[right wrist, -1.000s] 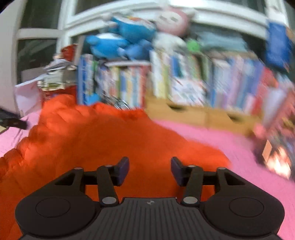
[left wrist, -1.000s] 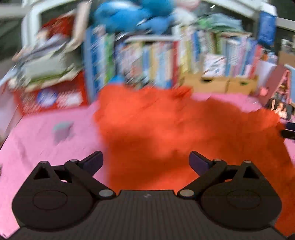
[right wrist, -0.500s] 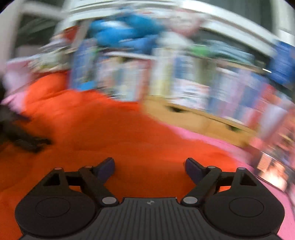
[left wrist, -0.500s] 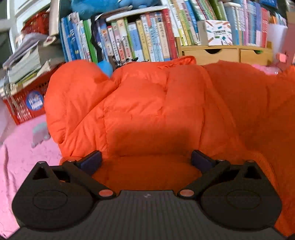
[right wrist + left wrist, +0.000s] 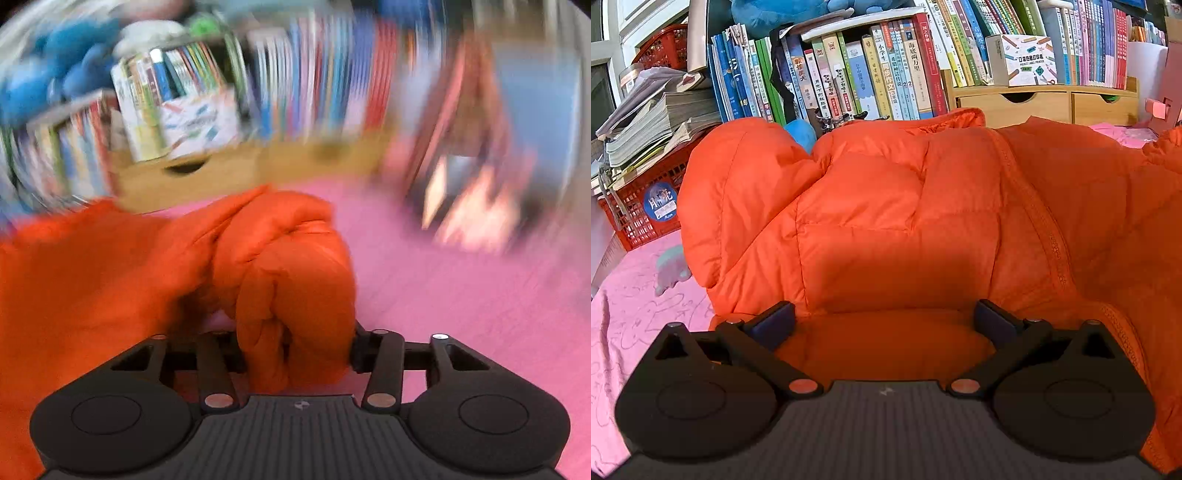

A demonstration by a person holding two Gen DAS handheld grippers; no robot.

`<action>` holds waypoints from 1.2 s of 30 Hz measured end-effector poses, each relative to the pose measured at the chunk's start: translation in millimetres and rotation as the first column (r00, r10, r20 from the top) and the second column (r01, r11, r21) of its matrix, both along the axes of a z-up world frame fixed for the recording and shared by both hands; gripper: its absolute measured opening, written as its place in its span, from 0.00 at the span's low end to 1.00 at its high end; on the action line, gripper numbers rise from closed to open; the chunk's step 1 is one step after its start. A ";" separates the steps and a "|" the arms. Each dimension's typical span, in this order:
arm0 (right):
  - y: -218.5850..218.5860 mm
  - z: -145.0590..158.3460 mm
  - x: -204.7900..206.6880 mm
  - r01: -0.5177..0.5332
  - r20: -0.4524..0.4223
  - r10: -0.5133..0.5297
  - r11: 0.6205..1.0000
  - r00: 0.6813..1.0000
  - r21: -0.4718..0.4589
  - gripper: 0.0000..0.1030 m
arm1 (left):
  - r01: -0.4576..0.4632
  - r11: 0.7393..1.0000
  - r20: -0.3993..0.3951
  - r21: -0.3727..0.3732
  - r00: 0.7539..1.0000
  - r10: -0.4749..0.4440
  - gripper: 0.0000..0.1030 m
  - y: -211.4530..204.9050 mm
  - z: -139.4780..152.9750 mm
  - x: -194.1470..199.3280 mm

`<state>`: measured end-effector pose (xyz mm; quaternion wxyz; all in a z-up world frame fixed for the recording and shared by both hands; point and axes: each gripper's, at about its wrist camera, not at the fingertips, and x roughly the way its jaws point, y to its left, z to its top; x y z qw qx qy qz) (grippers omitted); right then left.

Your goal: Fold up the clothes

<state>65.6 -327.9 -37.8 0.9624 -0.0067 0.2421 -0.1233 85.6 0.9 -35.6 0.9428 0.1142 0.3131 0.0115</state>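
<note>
Gripping a bunched fold of the orange puffer jacket [image 5: 291, 288], the right tongs [image 5: 297, 354] have just been closing, and the cloth fills the gap between the jaws so fully that the pads themselves are hidden behind it. That whole view is smeared with motion, so little past the bunched cloth can be made out clearly. The left tongs [image 5: 884, 319] stand wide, released, with the jacket's hem lying between and under the jaws; neither pad presses on it as far as I can see.

From the left wrist view the jacket [image 5: 905, 221] spreads across the pink sheet [image 5: 639, 317], its quilted body puffed up high enough to hide the lower part of the books [image 5: 857, 74] behind it. A zip seam runs down the right side of it, and the right part of the garment runs out of the picture. A small pale grey thing [image 5: 670, 267] lies on the sheet just beside the jacket's left edge; I cannot tell what it is.

Further back, a red crate [image 5: 646, 206] with a round blue sticker holds a stack of papers [image 5: 653, 122]. A wooden drawer unit [image 5: 1045, 103] carries a printed white box [image 5: 1021, 59], and a blue plush toy [image 5: 786, 13] on top of the books is cut off by the upper edge.
</note>
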 end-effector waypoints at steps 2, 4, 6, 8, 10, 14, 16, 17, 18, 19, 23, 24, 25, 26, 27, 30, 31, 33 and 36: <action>-3.0 7.3 -8.5 0.050 0.059 -0.042 0.989 0.997 -0.137 0.46 | 0.000 1.000 -0.001 0.000 1.000 0.000 1.00 0.0 0.1 0.1; -17.9 13.8 -16.0 0.103 0.093 -0.086 0.977 0.992 -0.187 0.47 | 0.000 1.000 -0.002 -0.002 1.000 0.000 1.00 0.1 0.4 0.3; -39.6 17.5 -20.5 0.184 0.104 -0.167 0.965 0.980 -0.187 0.48 | 0.000 1.000 -0.003 -0.004 1.000 0.000 1.00 0.5 0.6 0.4; -65.8 19.3 -27.6 0.273 0.099 -0.262 0.953 0.960 -0.128 0.48 | -0.001 1.000 -0.005 -0.010 1.000 0.001 1.00 1.3 1.3 0.3; -86.8 22.5 -42.7 0.309 0.105 -0.306 0.951 0.946 -0.020 0.49 | -0.020 0.999 -0.006 -0.030 1.000 0.020 1.00 1.7 7.2 -2.4; -86.8 24.3 -64.8 0.087 0.161 -0.102 0.991 0.982 0.099 0.49 | 0.004 0.993 0.067 -0.117 0.998 0.004 1.00 -6.5 38.7 -14.7; -72.3 30.1 -60.8 -0.022 0.180 0.003 0.995 0.984 0.100 0.49 | 0.076 0.989 0.139 -0.126 0.989 -0.058 1.00 -26.4 61.2 -15.2; -64.7 31.3 -57.6 -0.057 0.178 0.039 0.994 0.983 0.097 0.46 | 0.117 0.986 0.169 -0.116 0.981 -0.096 1.00 -39.6 71.3 -12.4; -57.6 32.9 -48.4 -0.083 0.176 0.066 0.992 0.982 0.092 0.46 | 0.155 0.982 0.191 -0.109 0.973 -0.133 1.00 -55.0 77.8 -6.2; -49.7 33.7 -37.2 -0.100 0.173 0.085 0.991 0.981 0.084 0.46 | 0.193 0.976 0.211 -0.103 0.963 -0.168 1.00 -71.1 83.2 1.1; -32.0 30.8 9.7 -0.115 0.119 0.103 0.989 0.987 0.097 0.46 | 0.266 0.957 0.221 -0.115 0.946 -0.236 1.00 -141.6 74.3 46.8; -29.6 27.5 17.7 -0.107 0.103 0.097 0.990 0.990 0.096 0.47 | 0.267 0.957 0.210 -0.115 0.948 -0.240 1.00 -158.9 66.3 59.5; -27.1 24.1 25.1 -0.098 0.087 0.091 0.991 0.992 0.091 0.47 | 0.265 0.958 0.196 -0.108 0.951 -0.241 1.00 -171.3 56.0 69.5; -24.2 20.6 28.9 -0.089 0.071 0.084 0.994 0.994 0.066 0.47 | 0.254 0.963 0.165 -0.087 0.957 -0.238 1.00 -182.5 43.0 78.7; -23.3 17.4 30.2 -0.079 0.059 0.076 0.996 0.995 0.037 0.45 | 0.241 0.969 0.130 -0.061 0.964 -0.232 1.00 -193.8 29.2 87.9; -30.1 10.5 26.8 -0.044 0.036 0.044 0.999 0.998 0.005 0.35 | 0.222 0.975 0.050 -0.014 0.974 -0.221 1.00 -201.0 -5.3 97.9; -34.9 7.9 23.8 -0.035 0.030 0.035 0.999 0.999 0.008 0.33 | 0.222 0.975 0.036 -0.015 0.974 -0.222 1.00 -199.9 -9.2 98.9; -42.8 3.0 21.6 -0.009 0.016 0.009 1.000 1.000 -0.001 0.32 | 0.226 0.974 0.010 -0.021 0.974 -0.226 1.00 -197.6 -14.0 100.9; -49.7 -5.9 20.5 0.032 0.003 -0.032 0.999 0.999 -0.018 0.29 | 0.227 0.974 -0.003 -0.010 0.974 -0.227 1.00 -199.8 -15.9 101.6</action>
